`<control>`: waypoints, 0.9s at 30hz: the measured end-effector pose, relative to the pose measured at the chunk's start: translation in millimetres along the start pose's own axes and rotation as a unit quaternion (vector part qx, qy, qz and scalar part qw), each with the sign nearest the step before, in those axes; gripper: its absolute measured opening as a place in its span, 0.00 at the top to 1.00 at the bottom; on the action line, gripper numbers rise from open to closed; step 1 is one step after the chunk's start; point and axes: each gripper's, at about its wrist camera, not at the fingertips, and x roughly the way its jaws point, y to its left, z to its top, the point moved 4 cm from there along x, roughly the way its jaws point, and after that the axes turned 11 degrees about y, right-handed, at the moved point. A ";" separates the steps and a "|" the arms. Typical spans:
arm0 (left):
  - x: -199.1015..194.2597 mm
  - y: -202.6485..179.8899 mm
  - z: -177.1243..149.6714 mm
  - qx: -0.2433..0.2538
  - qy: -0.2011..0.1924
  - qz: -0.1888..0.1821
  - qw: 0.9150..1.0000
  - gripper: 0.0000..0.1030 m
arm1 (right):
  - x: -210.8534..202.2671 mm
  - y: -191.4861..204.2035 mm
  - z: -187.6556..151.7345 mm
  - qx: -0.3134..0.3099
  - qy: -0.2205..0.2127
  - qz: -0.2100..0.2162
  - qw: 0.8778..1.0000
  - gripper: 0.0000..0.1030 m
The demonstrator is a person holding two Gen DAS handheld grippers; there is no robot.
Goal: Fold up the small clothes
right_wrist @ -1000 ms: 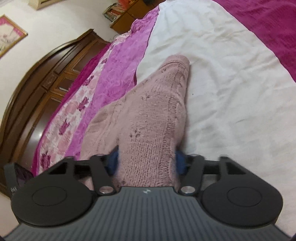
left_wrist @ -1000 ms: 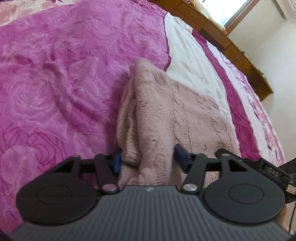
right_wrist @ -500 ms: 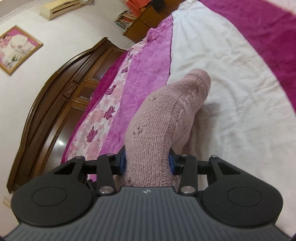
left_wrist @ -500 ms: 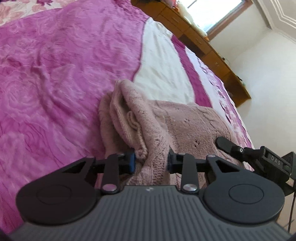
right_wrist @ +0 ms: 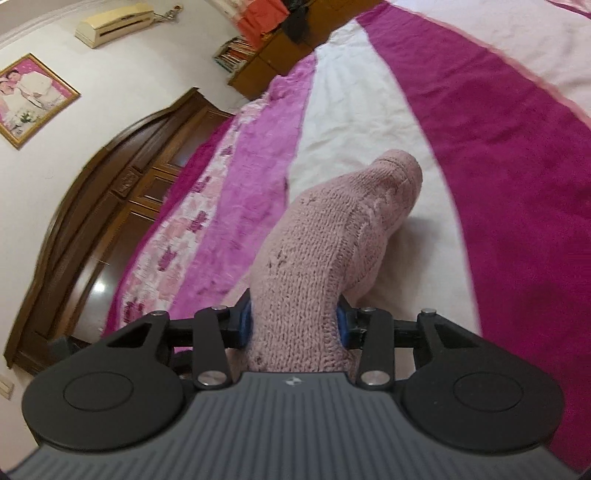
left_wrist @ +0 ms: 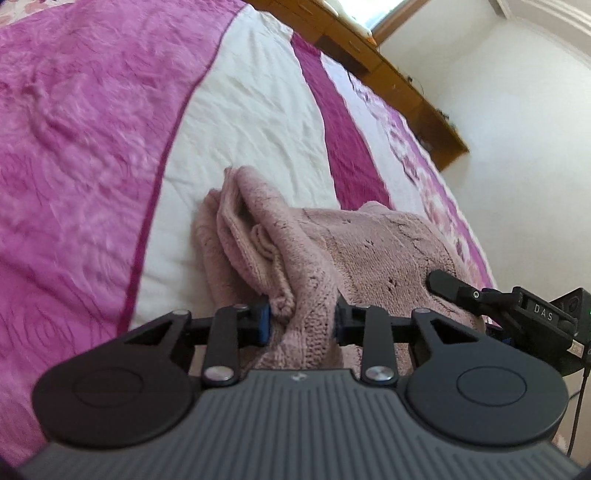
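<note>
both the left tongs and right tongs are clamped on the pink sweater, lifted off the bed mid-fold, not yet laid flat.

The bed cover consists of alternating bands: magenta with an embossed rose pattern, plain white, deep magenta, and pink floral print. A dark carved wooden headboard stands at one end of the bed against a white wall. A gold-framed picture hangs on this wall. A cream air-conditioning unit is mounted near the ceiling. Low wooden cabinets hold stacked books. In the left wrist view, a long light-wood cabinet runs along the far side of the bed beneath a bright window.
</note>
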 end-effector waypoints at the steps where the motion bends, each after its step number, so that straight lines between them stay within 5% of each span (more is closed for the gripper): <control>1: 3.7 -1.3 -4.9 0.004 0.006 0.009 1.000 0.68 | -1.4 -8.0 -5.5 0.004 0.002 -0.006 1.000 0.55; 11: 20.1 -1.5 -30.2 0.068 0.018 0.103 0.992 0.64 | 26.0 -54.5 -51.2 -0.030 0.025 -0.091 0.995 0.51; 27: 4.5 1.9 -51.9 0.074 0.004 0.140 0.987 0.51 | -1.0 -35.9 -62.5 -0.077 -0.018 -0.130 0.988 0.44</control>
